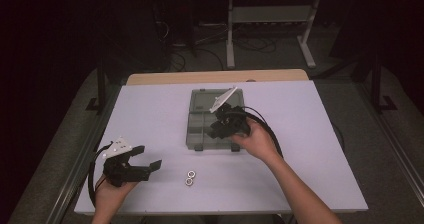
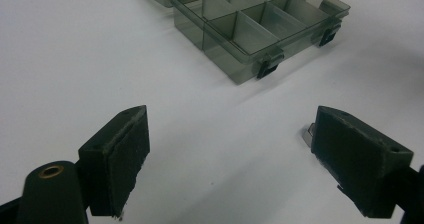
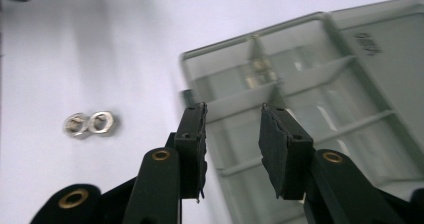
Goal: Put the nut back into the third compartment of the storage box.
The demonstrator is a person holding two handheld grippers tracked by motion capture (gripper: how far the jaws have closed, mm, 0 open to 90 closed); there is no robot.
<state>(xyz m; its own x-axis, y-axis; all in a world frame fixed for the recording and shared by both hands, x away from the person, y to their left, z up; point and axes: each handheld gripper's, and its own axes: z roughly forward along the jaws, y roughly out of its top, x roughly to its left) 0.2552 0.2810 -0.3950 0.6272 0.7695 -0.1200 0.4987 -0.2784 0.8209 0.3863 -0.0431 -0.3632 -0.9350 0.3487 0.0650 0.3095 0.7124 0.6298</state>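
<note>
On the white bench, an open grey plastic organizer box with divided compartments sits near the middle. The right hand-held gripper hovers over the box's near compartments, held by the person's right hand. In the right gripper view its two black jaws stand a small way apart with nothing between the pads; they frame the box's near corner and a divider wall, and the gripper is not pressing on anything. A small metal piece lies in a far compartment of the box, too blurred to identify.

Two metal nuts lie touching each other on the bench just in front of the box, between the two hand-held grippers and apart from both. In the right gripper view the nuts lie well to the left of the jaws.

The left hand-held gripper rests low near the bench's front left corner in the left hand, its jaws spread wide and empty. The box lies well beyond its jaws.
</note>
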